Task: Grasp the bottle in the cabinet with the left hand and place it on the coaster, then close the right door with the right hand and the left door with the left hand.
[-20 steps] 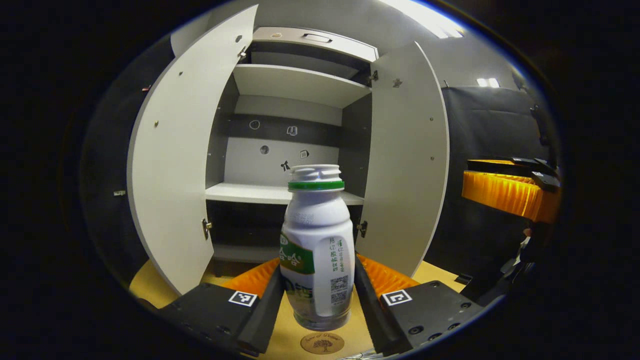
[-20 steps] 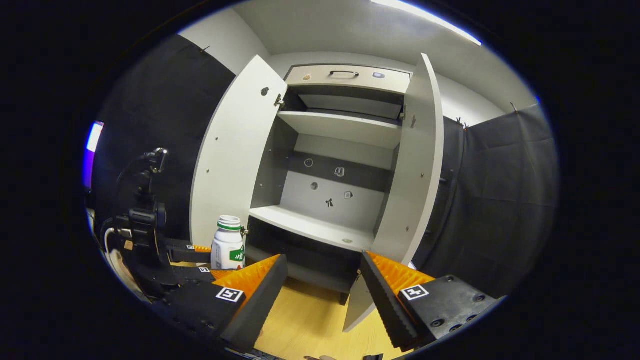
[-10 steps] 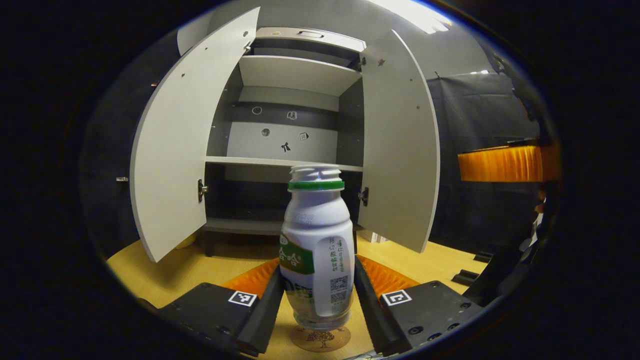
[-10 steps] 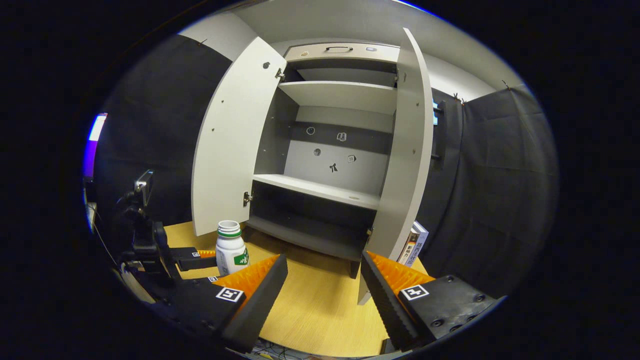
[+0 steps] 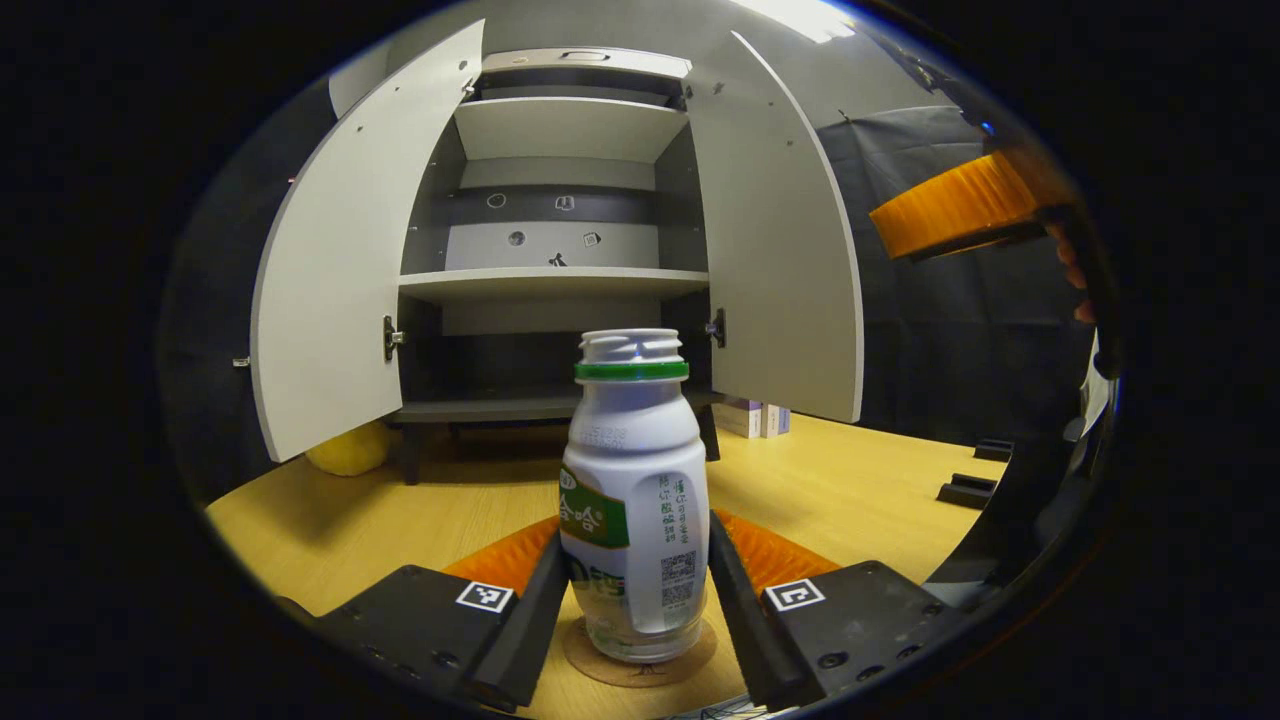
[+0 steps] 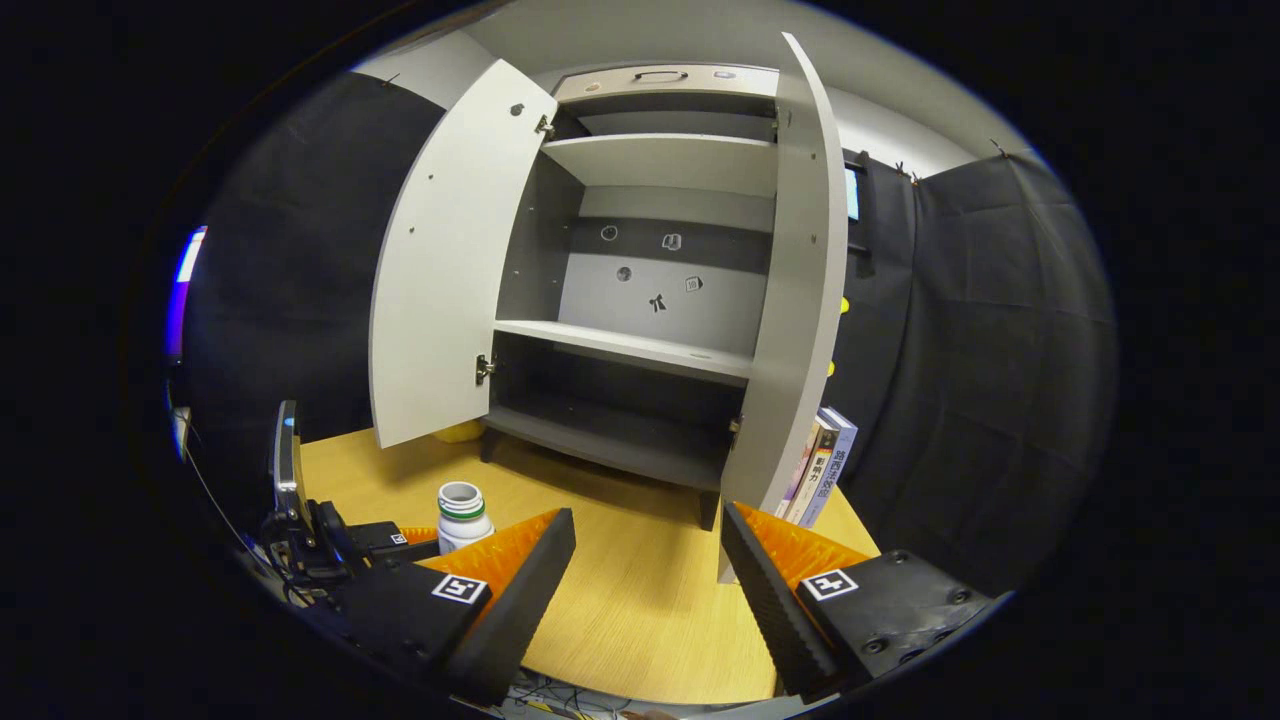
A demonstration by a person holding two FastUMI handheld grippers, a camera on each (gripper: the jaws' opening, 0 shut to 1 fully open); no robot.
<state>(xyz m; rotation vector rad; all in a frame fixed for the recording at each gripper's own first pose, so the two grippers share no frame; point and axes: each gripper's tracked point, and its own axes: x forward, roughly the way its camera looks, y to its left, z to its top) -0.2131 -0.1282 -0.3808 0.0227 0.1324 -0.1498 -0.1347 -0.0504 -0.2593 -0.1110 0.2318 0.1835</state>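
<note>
A white plastic bottle with a green neck ring and green label [image 5: 633,500] stands upright on a round cork coaster [image 5: 640,655], which lies on the pale wooden counter [image 5: 850,490]. The left tongs [image 5: 637,590] are pinching the bottle low on its body, one finger against each side. In the right gripper view the same bottle [image 6: 463,515] appears at lower left, out in front of the cabinet, with the left tongs [image 6: 400,540] around it.

Behind it stands a grey cabinet with white shelves [image 5: 555,285]; its shelves hold nothing. Both of its white doors are swung wide open: the left door [image 5: 335,270] and the right door [image 5: 775,250]. A yellow rounded object [image 5: 348,452] sits on the counter under the left door. A few books [image 6: 820,465] stand upright just beside the right door.

The right tongs [image 6: 648,590] are spread apart, holding nothing, above the counter and pointing toward the right door's lower edge. In the left gripper view they show at upper right [image 5: 955,205].
</note>
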